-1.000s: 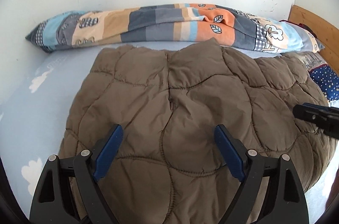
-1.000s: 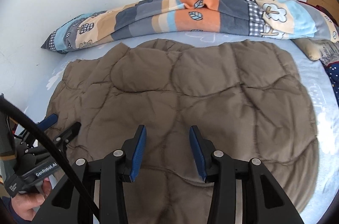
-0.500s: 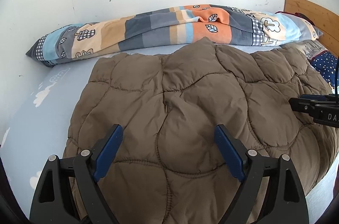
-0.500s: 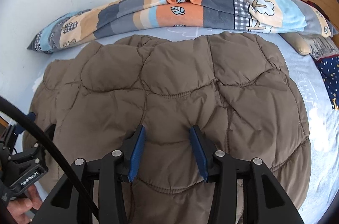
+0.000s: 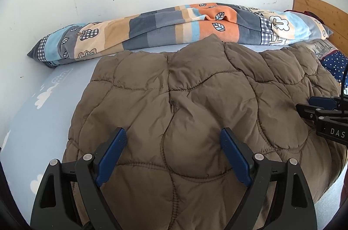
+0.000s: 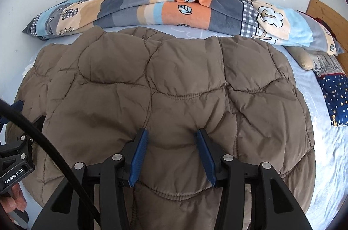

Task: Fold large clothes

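A large brown quilted padded garment [image 5: 195, 104] lies spread on the light blue bed sheet [image 5: 43, 117]; it also fills the right wrist view [image 6: 174, 86]. My left gripper [image 5: 173, 138] is open wide, low over the garment's near left part, holding nothing. My right gripper [image 6: 171, 138] is open with a narrower gap, pressed down into the garment's near edge, with padding bulging between the fingers. The right gripper also shows at the right edge of the left wrist view [image 5: 322, 108].
A patchwork striped blanket roll [image 5: 174, 27] lies along the white wall behind the garment. A navy star-print cloth [image 6: 335, 97] and a wooden headboard [image 5: 322, 10] are at the right. The left gripper's body [image 6: 15, 156] shows at the left edge of the right wrist view.
Both grippers have moved down and forward toward the garment. The right gripper now presses into the near edge. Neither jaw gap has visibly changed.
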